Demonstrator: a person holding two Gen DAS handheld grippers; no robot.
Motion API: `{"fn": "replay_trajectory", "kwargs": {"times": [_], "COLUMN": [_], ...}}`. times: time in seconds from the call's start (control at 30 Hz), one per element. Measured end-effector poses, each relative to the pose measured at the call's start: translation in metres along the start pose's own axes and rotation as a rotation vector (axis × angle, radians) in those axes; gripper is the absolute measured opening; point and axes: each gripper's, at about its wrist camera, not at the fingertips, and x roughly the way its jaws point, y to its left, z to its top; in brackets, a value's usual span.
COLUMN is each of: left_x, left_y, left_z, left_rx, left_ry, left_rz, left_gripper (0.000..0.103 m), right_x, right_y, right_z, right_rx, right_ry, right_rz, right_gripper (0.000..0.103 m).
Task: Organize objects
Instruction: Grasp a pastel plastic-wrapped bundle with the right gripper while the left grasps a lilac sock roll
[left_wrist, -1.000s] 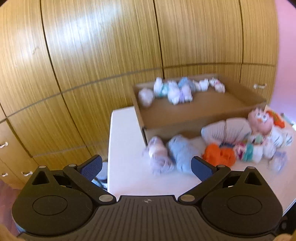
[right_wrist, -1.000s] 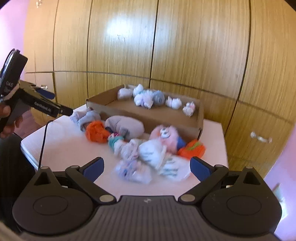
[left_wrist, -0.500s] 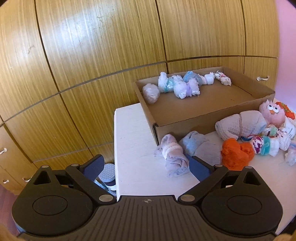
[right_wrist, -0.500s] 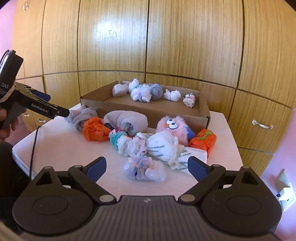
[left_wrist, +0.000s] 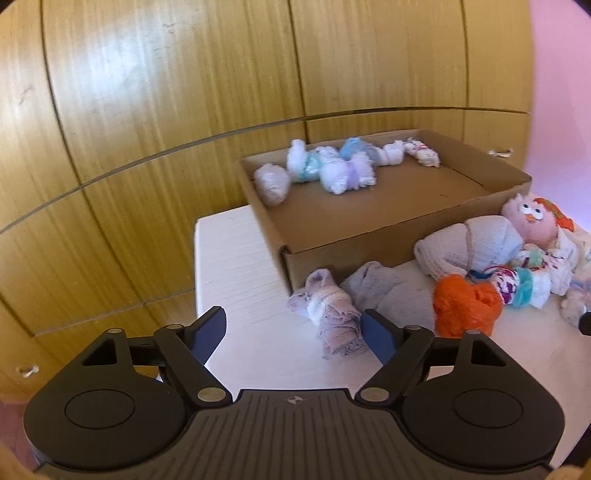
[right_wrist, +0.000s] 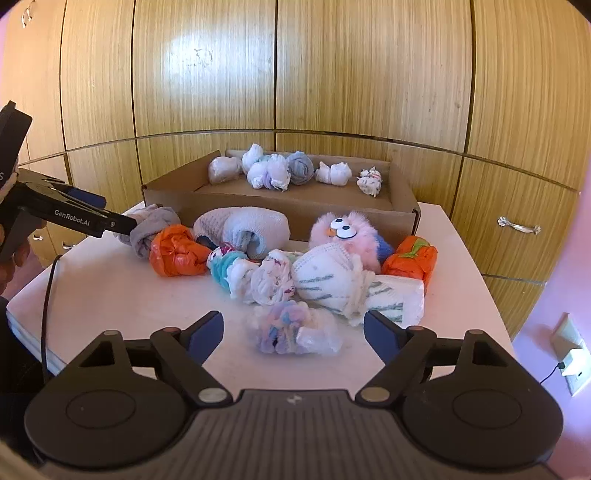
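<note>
Sock bundles beside cardboard box

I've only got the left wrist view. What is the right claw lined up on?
Observer: The right claw, jaws closing, frames a pastel sock roll; the pads aren't pressing on it.
Operator: What's behind that roll?
Observer: A white sock bundle with grey-green stripes, resting against the pink fuzzy toy.
Operator: Anything past the table's far right side?
Observer: Beyond the table, a wall socket low on the pink wall, with a cable plugged in.
</note>
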Motion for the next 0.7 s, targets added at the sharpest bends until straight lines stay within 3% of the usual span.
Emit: {"fn": "replay_trajectory", "kwargs": {"times": [0.3,0.43,0.7], "left_x": [0.015,0.022,0.029], "left_y": [0.002,0.005,0.010], "left_z": [0.001,0.001,0.002], "left_rx": [-0.005,-0.055,-0.102], "left_ry": [0.009,0.038,0.058], "left_rz": [-0.057,-0.100,-0.115], "left_gripper": [0.085,0.073,0.045], "right_x": [0.011,0.014,0.014], "right_y": [0.008,0.008,0.008], "right_z": [-0.003,-0.004,-0.005], "right_rx": [0.006,0.017,0.025], "right_ry": [0.021,0.028,0.015], "right_rz": [0.004,0.002,-0.004], "right_gripper": [0.075,0.070,0.058]}}
